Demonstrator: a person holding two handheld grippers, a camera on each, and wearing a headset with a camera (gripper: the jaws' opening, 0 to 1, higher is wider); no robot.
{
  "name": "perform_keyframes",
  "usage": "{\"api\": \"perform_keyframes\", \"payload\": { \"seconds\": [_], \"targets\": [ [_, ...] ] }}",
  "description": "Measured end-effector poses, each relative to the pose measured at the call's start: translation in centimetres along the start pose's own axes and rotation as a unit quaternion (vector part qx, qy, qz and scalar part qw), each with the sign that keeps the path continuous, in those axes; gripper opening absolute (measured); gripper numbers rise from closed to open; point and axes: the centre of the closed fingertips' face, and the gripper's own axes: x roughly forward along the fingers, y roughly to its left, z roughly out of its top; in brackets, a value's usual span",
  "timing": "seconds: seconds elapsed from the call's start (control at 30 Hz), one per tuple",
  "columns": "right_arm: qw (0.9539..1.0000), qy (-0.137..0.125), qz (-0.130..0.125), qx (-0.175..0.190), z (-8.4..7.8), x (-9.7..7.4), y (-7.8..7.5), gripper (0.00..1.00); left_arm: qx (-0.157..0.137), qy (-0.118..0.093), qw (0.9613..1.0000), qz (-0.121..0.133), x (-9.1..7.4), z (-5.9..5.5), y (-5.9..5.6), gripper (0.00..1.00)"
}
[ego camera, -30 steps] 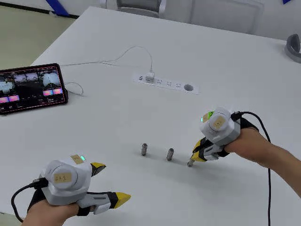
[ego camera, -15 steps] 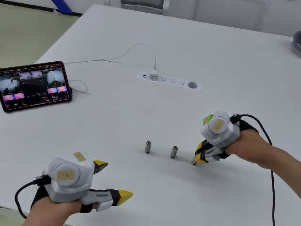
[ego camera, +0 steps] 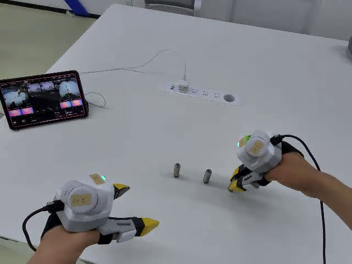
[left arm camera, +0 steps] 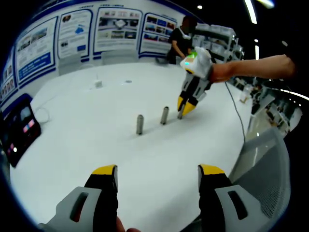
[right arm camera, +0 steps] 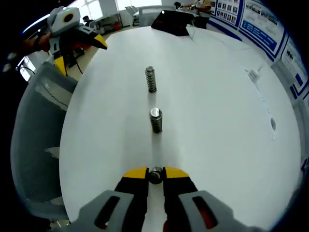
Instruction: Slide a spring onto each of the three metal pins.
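Two upright metal pins stand mid-table, each wrapped in a spring: the left pin [ego camera: 177, 170] [right arm camera: 151, 79] [left arm camera: 140, 124] and the middle pin [ego camera: 207, 176] [right arm camera: 155, 120] [left arm camera: 164, 115]. Just right of them my right gripper [ego camera: 236, 185] [right arm camera: 155, 175] [left arm camera: 185, 105] points down, shut around the top of the third pin [right arm camera: 155, 174]. Its yellow tips hide most of that pin, so I cannot tell whether a spring is on it. My left gripper [ego camera: 135, 207] [left arm camera: 157, 171] hovers open and holds nothing near the table's front left, well clear of the pins.
A tablet [ego camera: 44, 99] with a lit screen lies at the far left. A white power strip [ego camera: 201, 93] with a plugged cable lies behind the pins. A black cable [ego camera: 319, 181] trails from the right gripper. A grey chair [left arm camera: 270, 164] stands off the table's near edge.
The right gripper has sunk over the third pin, whose lower part showed below the tips before. The left gripper stays open in much the same place. The head camera has shifted.
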Motion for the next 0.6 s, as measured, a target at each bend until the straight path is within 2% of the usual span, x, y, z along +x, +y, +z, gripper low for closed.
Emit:
{"api": "perform_keyframes", "payload": {
  "seconds": [0.37,0.53,0.6],
  "targets": [
    [1.0000,0.004,0.001,0.005,-0.5,0.2,0.4,0.23,0.001,-0.002,1.0000,0.002,0.0,0.6,0.1,0.71],
    [0.9997,-0.002,-0.007,0.022,-0.8,-0.6,0.3,0.32,0.000,-0.002,1.0000,0.005,0.0,0.8,0.3,0.73],
    [0.9991,-0.013,-0.007,0.040,-0.9,-1.0,0.4,0.37,-0.003,-0.006,1.0000,0.004,0.0,1.0,0.3,0.73]
  ]
}}
